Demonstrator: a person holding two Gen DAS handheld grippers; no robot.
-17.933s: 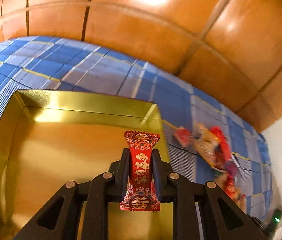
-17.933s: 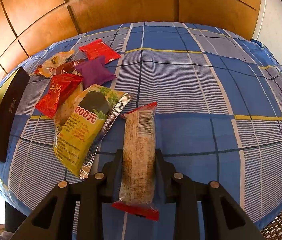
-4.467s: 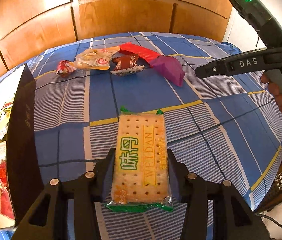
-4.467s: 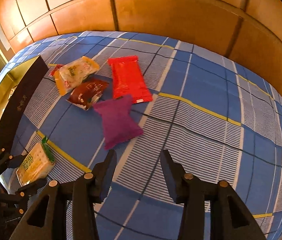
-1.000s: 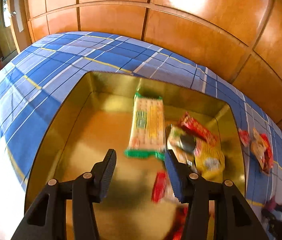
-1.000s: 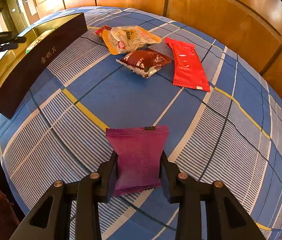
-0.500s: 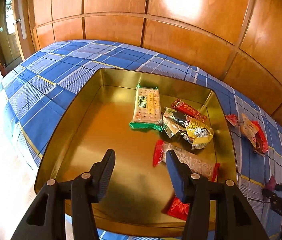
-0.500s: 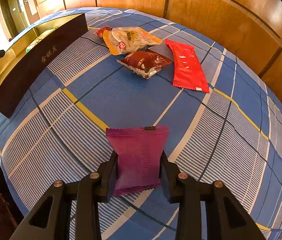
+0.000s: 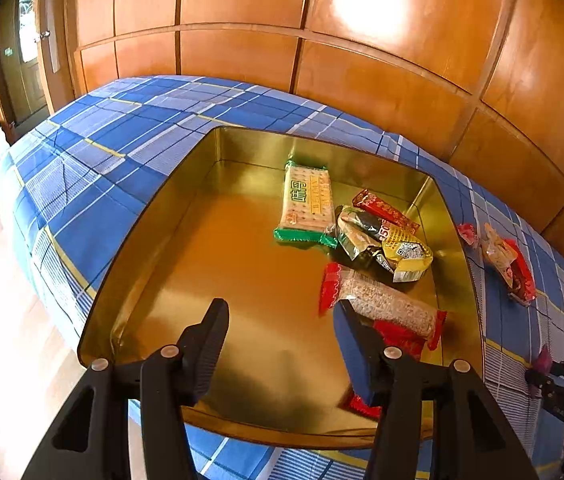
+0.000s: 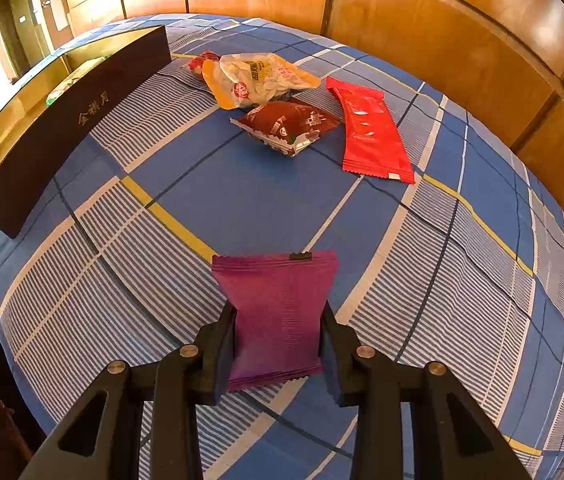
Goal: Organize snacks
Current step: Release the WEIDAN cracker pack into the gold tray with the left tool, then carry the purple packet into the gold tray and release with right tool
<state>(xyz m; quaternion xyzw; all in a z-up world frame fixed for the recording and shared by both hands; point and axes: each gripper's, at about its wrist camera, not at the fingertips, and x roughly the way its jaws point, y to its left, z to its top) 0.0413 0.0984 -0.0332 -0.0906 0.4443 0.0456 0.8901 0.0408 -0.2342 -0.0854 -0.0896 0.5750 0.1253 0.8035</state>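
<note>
Snacks are sitting in two groups on the blue plaid tabletop [image 10: 265, 200]: several lying inside the gold tin [image 9: 217, 280], including the cracker pack [image 9: 308, 204], and three more lying loose beyond it. We are hovering our left gripper [image 9: 282, 332] over the tin, jaws parted, empty, having just been opening. Our right gripper [image 10: 277, 336] is squeezing the purple packet [image 10: 277, 308].

The gold tin [image 9: 149, 264] is viewed steeply from close above by the left wrist camera, and is seen side-on [image 10: 21, 120] beyond the right one.
</note>
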